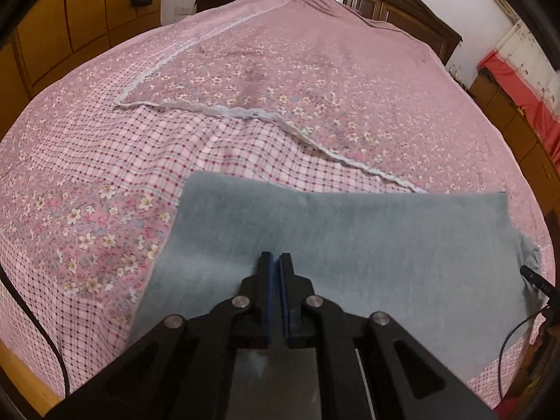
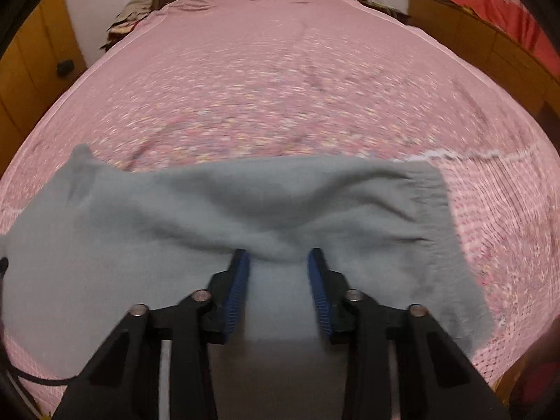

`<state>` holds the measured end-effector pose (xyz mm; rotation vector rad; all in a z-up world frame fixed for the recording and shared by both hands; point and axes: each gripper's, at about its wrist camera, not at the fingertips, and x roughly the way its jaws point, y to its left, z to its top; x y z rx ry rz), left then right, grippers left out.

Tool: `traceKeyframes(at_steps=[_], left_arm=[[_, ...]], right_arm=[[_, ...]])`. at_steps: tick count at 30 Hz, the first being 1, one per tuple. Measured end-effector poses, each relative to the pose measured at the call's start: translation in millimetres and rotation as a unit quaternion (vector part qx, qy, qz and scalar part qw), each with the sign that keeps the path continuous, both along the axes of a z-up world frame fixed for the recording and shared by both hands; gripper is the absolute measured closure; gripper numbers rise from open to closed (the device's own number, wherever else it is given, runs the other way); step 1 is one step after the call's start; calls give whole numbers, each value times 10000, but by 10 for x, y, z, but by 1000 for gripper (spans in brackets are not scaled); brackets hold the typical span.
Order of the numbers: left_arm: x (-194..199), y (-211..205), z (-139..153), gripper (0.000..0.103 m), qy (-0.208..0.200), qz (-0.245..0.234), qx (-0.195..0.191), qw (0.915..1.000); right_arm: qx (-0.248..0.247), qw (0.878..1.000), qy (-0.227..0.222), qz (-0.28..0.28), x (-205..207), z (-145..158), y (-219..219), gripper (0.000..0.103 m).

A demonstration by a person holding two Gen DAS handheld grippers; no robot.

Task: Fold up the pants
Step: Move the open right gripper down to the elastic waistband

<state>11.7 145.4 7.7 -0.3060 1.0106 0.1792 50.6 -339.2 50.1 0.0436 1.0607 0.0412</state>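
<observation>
One pair of grey pants on one pink bed, with two hand-held grippers over it.

Left wrist view: the left gripper (image 1: pixel 275 259) has its two blue-padded fingers (image 1: pixel 270 280) drawn together with only a sliver between them; whether any cloth is pinched there I cannot tell. Beneath and ahead lie the grey pants (image 1: pixel 350 238), flat and smooth on the near part of the bed (image 1: pixel 245 80), whose floral cover meets a checked panel along one white lace trim (image 1: pixel 224 110). One dark headboard (image 1: pixel 402 7) stands at the far end.

Right wrist view: the right gripper (image 2: pixel 278 262) holds its two fingers (image 2: pixel 238 280) apart, a raised ridge of the pants (image 2: pixel 175 210) bunched at the tips between them, pads not visibly pressing. This view is blurred. The pants spread rumpled across the near bed (image 2: pixel 280 70).
</observation>
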Motion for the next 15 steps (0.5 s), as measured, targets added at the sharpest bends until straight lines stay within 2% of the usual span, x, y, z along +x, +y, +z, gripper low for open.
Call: traceKeyframes(at_steps=[1, 4, 7, 8, 11, 15], left_arm=[[-15, 25, 4, 98, -12, 11, -21, 10000], [-174, 111, 101, 99, -53, 80, -56, 9999], [-298, 132, 202, 98, -155, 68, -33, 9999], [-349, 117, 247, 98, -197, 30, 36, 9998], [-443, 101, 335, 96, -267, -29, 157, 9995], [-553, 148, 247, 93, -152, 116, 148, 9997]], right_arm=[[15, 9999, -6, -115, -12, 15, -102, 80], [-85, 9994, -32, -337, -59, 42, -306, 81], [346, 9985, -10, -434, -125, 95, -517, 83], [434, 9978, -43, -493, -171, 158, -562, 83], [283, 9982, -217, -478, -275, 332, -561, 78], [227, 9987, -359, -274, -438, 399, -501, 74]])
